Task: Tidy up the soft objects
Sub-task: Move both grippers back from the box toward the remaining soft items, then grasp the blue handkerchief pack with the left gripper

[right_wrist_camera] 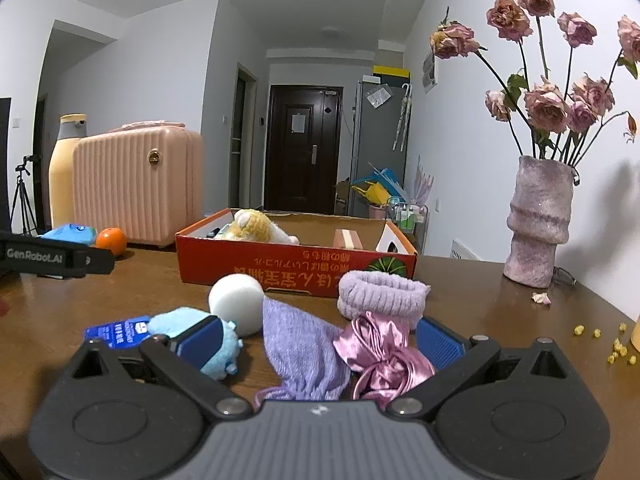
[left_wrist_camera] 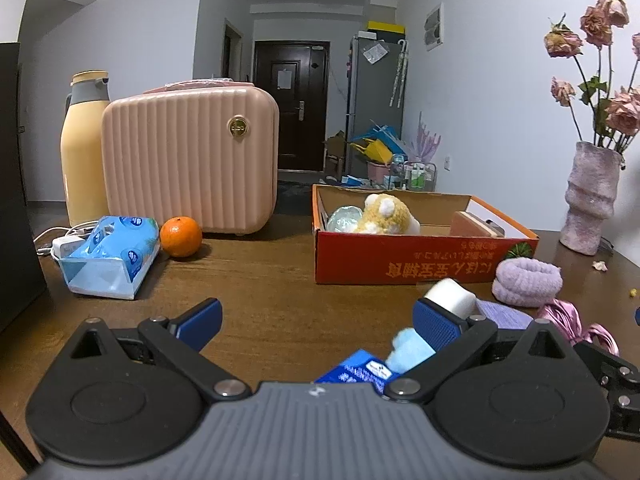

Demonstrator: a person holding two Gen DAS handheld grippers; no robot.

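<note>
An open red cardboard box [left_wrist_camera: 420, 266] [right_wrist_camera: 280, 272] holds a yellow plush toy [left_wrist_camera: 386, 212] [right_wrist_camera: 252, 226]. In front of it lie a lilac fuzzy band [left_wrist_camera: 526, 282] [right_wrist_camera: 380, 296], a white foam ball [right_wrist_camera: 236, 304], a purple knit cloth [right_wrist_camera: 304, 348], a pink satin pouch [right_wrist_camera: 380, 356] and a light blue plush [right_wrist_camera: 208, 340] [left_wrist_camera: 408, 350]. My left gripper [left_wrist_camera: 318, 320] is open and empty over bare table. My right gripper [right_wrist_camera: 320, 338] is open, its fingers on either side of the purple cloth and pink pouch, not touching them.
A pink ribbed case [left_wrist_camera: 190, 160], a yellow flask [left_wrist_camera: 82, 152], an orange [left_wrist_camera: 181, 237] and a blue tissue pack [left_wrist_camera: 110, 256] stand at the left. A vase of dried roses [right_wrist_camera: 538, 220] stands at the right. A blue card [right_wrist_camera: 118, 334] lies by the blue plush.
</note>
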